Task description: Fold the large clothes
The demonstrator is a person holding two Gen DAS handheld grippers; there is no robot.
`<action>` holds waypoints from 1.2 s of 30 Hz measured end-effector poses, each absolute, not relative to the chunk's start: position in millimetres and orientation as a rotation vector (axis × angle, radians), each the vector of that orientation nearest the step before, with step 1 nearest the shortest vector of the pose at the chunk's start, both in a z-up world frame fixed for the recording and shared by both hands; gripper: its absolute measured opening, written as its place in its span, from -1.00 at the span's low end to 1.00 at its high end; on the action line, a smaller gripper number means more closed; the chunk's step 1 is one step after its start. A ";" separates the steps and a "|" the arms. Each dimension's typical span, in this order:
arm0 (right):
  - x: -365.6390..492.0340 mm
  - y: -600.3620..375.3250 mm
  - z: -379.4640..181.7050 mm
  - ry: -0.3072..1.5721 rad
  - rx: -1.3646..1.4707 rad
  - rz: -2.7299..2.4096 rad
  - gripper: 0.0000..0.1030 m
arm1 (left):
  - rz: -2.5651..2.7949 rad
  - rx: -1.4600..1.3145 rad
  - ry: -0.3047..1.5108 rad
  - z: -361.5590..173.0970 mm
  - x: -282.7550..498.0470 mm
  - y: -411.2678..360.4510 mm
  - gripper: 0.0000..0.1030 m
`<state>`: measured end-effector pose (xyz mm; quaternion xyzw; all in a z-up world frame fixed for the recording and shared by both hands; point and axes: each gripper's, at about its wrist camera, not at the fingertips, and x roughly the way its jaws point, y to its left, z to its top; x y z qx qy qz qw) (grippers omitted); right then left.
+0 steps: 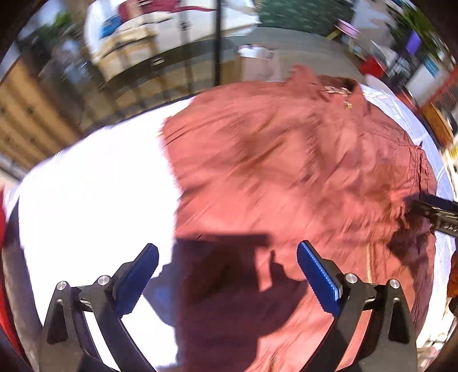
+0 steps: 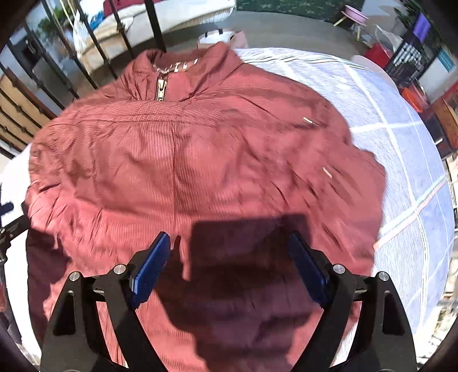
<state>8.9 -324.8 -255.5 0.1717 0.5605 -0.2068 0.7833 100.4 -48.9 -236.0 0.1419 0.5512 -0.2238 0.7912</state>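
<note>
The left tongs (image 1: 227, 276) were apart, with nothing between the blue pads (image 1: 317, 279), and they hung above the left border of the red jacket (image 1: 286, 171), where the cloth meets the bare white cover. The right tongs (image 2: 227, 264) were also spread wide and empty, above the lower middle part of the jacket. Each pair threw a dark shadow (image 2: 246, 263) on the cloth just in front of it. In the left wrist view the right tongs (image 1: 438, 214) showed as a dark metal tip at the right border of the jacket; whether this tip touched the cloth, I cannot tell, because the picture was blurred.

The jacket lay spread flat with its front up on a round tabletop (image 2: 400, 148), which carried a white cover with a thin check pattern. The collar (image 2: 183, 65) was toward the far edge of the tabletop, and a brass zipper (image 2: 161, 88) was closed below it. The jacket covered most of the left and middle part; the right side of the tabletop was bare cover. The cloth had many small wrinkles.

Beyond the far edge stood a black pole (image 1: 219, 43), a white bed (image 2: 160, 20) and a pink stool (image 2: 356, 14) on a green carpet (image 2: 292, 7).
</note>
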 end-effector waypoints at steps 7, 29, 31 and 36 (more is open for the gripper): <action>-74.2 -332.6 -250.5 1.230 0.470 -0.457 0.63 | -0.358 0.169 1.273 -241.1 55.7 68.5 0.52; -282.8 -298.8 -277.3 1.341 0.794 -0.384 0.63 | -0.560 0.172 1.443 -287.5 -76.8 119.3 0.54; -288.9 -289.1 -284.1 1.368 0.807 -0.347 0.63 | -0.582 0.172 1.453 -291.4 -85.0 118.2 0.54; -293.6 -263.9 -303.3 1.442 0.792 -0.281 0.59 | -0.570 0.148 1.450 -300.2 -95.5 115.6 0.54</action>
